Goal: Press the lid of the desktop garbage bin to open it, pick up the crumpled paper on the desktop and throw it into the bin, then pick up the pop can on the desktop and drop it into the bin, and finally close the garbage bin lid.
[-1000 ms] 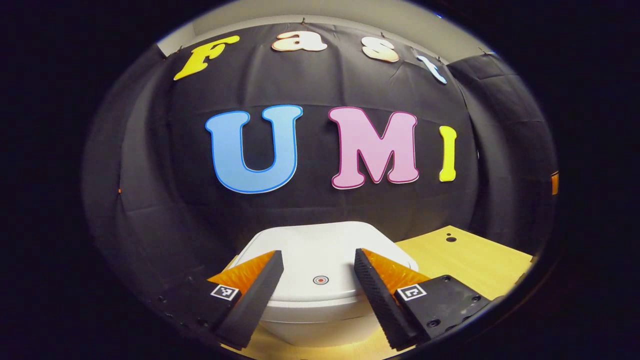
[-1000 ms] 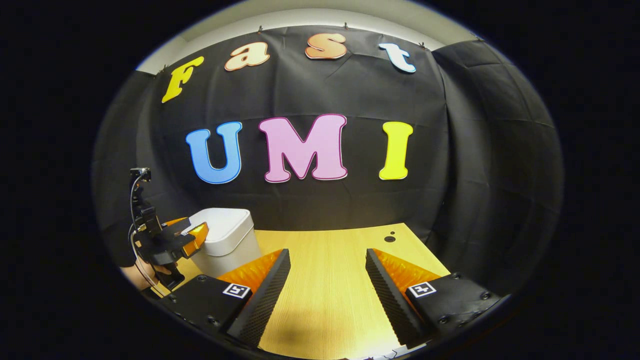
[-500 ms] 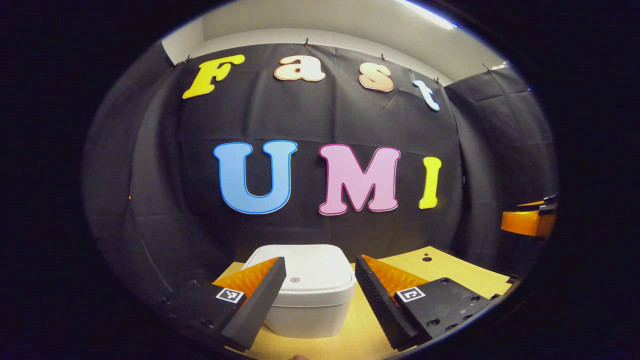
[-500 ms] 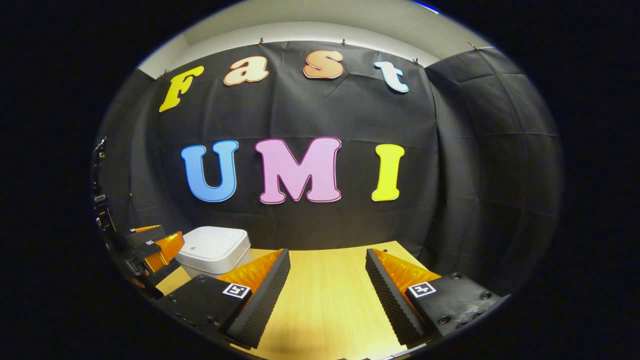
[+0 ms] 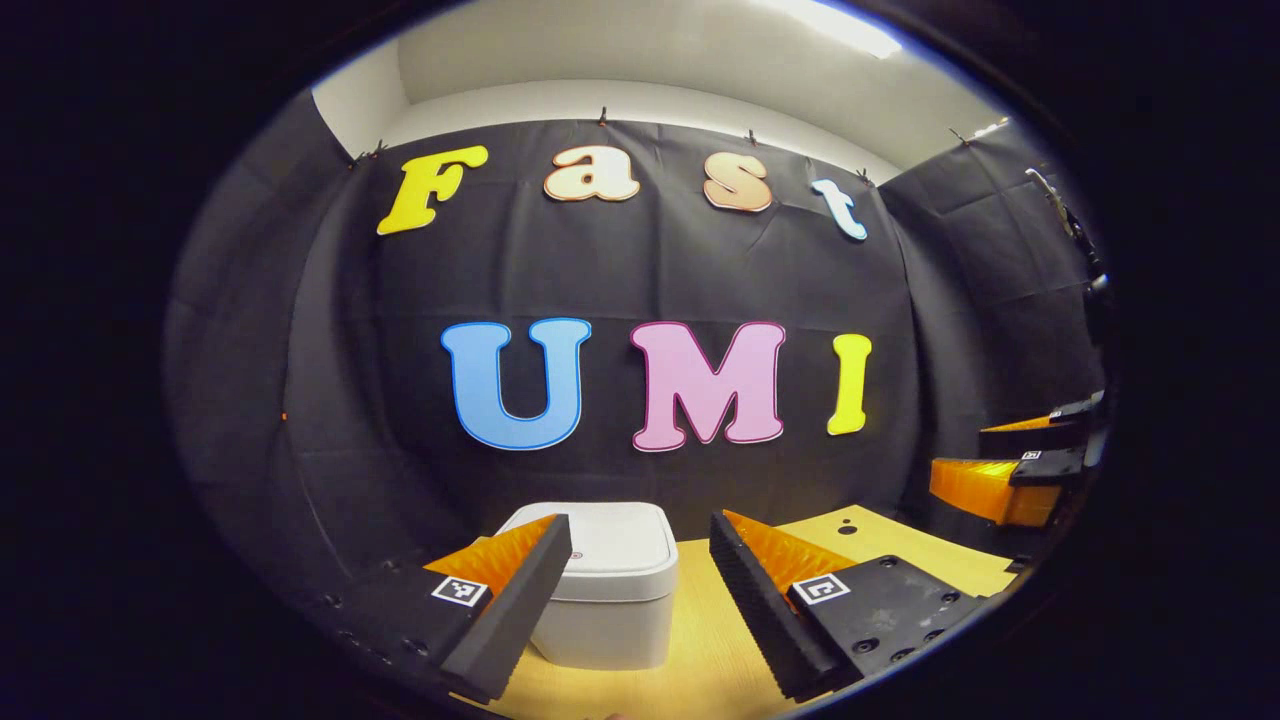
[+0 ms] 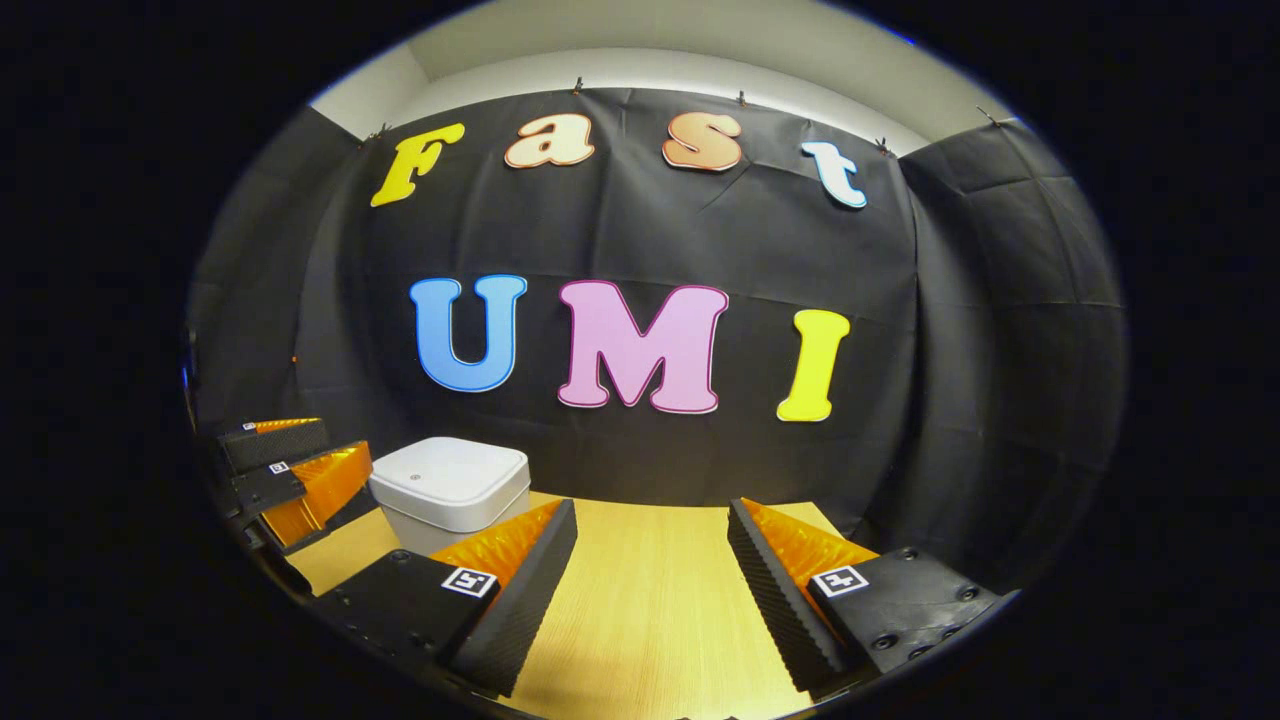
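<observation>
Fingers (image 5: 520, 580) of left gripper (image 5: 635, 590) nearest in left gripper view, spread wide, grasping nothing. Just beyond and between them, slightly left of centre: garbage bin (image 5: 605, 600), white, squat, rounded-square in plan, so no clear long axis; standing upright on the desktop (image 5: 900, 560), lid (image 5: 610, 555) down flat and facing up. Left finger overlapping the bin's near left corner in the picture; contact cannot be told. Small round mark on the lid half hidden behind that finger. Farther right at the edge of the same view: right gripper (image 5: 1010, 465), held above the desktop, well apart from the bin, fingers parted.

Right gripper view: own fingers (image 6: 525, 570) spread wide over bare wood, nothing between them. Past the left finger, bin (image 6: 450, 490) at the left part of the desktop (image 6: 650, 600), lid closed. Just left of the bin, left gripper (image 6: 285, 465), raised, jaws parted, apart from the bin. Nothing standing between either gripper and the bin.

Surface: light wooden top, grain running away from the camera, two small dark holes (image 5: 848, 527) near the far edge. Behind: black cloth wall (image 6: 900, 300) close to the back of the bin, pinned at the top. Above that, pale wall and ceiling (image 5: 650, 50) with a bright light strip (image 5: 840, 15).
</observation>
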Demonstrator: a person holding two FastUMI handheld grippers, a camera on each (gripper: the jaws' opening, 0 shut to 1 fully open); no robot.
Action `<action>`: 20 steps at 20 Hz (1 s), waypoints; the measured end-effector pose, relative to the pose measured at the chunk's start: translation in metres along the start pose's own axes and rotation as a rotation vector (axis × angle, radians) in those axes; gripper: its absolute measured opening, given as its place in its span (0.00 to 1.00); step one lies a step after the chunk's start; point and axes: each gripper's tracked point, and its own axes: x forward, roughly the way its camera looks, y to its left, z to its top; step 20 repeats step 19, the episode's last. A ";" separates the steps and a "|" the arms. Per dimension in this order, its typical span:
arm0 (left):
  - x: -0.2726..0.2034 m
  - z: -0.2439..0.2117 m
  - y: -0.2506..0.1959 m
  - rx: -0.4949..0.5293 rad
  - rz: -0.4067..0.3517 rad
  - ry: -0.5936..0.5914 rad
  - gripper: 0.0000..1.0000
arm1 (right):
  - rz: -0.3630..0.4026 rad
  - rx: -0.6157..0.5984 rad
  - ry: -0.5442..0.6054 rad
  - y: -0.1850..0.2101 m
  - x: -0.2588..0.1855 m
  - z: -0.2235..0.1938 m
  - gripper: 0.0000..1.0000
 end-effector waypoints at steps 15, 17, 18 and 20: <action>0.002 0.027 -0.031 0.019 0.093 -0.031 0.95 | 0.219 0.022 -0.050 -0.017 0.016 0.010 0.98; 0.001 0.025 -0.026 0.025 0.077 -0.018 0.95 | 0.206 0.014 -0.064 -0.009 0.016 0.014 0.98; 0.001 0.025 -0.023 0.030 0.069 -0.018 0.95 | 0.203 0.012 -0.059 -0.005 0.016 0.013 0.98; 0.001 0.026 -0.020 0.031 0.061 -0.023 0.95 | 0.203 0.011 -0.062 -0.001 0.015 0.014 0.98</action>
